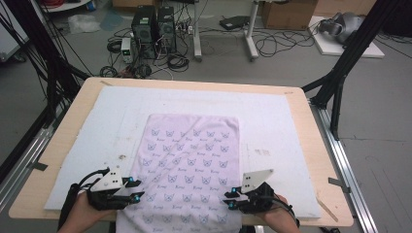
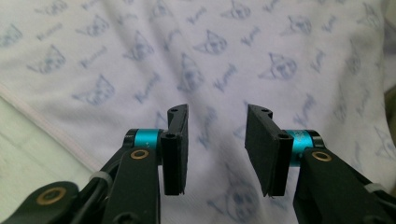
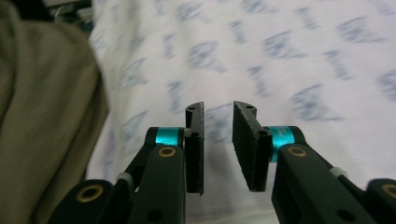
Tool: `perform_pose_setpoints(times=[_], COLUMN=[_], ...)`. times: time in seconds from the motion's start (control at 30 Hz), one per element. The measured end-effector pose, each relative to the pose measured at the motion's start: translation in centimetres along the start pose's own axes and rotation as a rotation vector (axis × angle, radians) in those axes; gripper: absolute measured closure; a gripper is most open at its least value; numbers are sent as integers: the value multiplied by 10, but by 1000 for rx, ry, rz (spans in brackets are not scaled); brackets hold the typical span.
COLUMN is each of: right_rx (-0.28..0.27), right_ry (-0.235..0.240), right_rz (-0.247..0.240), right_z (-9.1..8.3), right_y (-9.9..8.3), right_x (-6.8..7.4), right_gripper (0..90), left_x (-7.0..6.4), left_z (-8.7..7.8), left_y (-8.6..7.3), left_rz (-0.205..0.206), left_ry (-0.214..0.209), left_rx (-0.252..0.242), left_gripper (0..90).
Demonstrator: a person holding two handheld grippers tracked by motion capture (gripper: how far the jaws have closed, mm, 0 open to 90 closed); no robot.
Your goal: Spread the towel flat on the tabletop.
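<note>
A pale pink cloth (image 1: pixel 189 165) printed with small blue cat faces lies flat on the white mat (image 1: pixel 116 116); its near end hangs over the table's front edge. My left gripper (image 1: pixel 138 190) hovers over the cloth's near left side, jaws open with nothing between them. In the left gripper view the cloth (image 2: pixel 210 56) spreads under the open gripper (image 2: pixel 215 140), and its hemmed edge runs past at the lower left. My right gripper (image 1: pixel 230 199) sits over the cloth's near right part, also open and empty. The right gripper view shows the gripper (image 3: pixel 218 140) above the cloth (image 3: pixel 280 56).
The wooden table (image 1: pixel 316 145) carries the white mat. Black frame legs (image 1: pixel 340 73) stand at both sides. Computer towers (image 1: pixel 153 29), cables and boxes lie on the floor beyond. Beige fabric of the person's clothing (image 3: pixel 42 116) shows left in the right gripper view.
</note>
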State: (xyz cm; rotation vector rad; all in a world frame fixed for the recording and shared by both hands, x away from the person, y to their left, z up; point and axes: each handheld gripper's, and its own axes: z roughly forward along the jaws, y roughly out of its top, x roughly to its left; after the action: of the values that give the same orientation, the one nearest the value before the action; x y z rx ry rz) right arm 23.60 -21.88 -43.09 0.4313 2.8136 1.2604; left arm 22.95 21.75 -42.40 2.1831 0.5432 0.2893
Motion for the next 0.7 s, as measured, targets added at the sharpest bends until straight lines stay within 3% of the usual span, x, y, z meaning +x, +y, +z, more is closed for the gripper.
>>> perform_pose_setpoints(times=[0.17,0.33,0.63,0.7], right_rx=[-58,-107,-111,-113], right_ry=[-79,-115,-180,-175], right_rz=[48,108,171,179], right_z=[-10,-16,-9,-8], right_y=[6,9,9,8], right_x=[-26,-48,-77,-81], right_gripper=[618,504,369,352], left_x=[14,31,58,61], left_z=[8,12,24,25], left_y=[10,17,27,30], left_rz=[-30,-63,-95,-96], left_ry=[19,47,87,94], left_rx=[-28,-52,-76,-81], left_gripper=[552,506,455,458])
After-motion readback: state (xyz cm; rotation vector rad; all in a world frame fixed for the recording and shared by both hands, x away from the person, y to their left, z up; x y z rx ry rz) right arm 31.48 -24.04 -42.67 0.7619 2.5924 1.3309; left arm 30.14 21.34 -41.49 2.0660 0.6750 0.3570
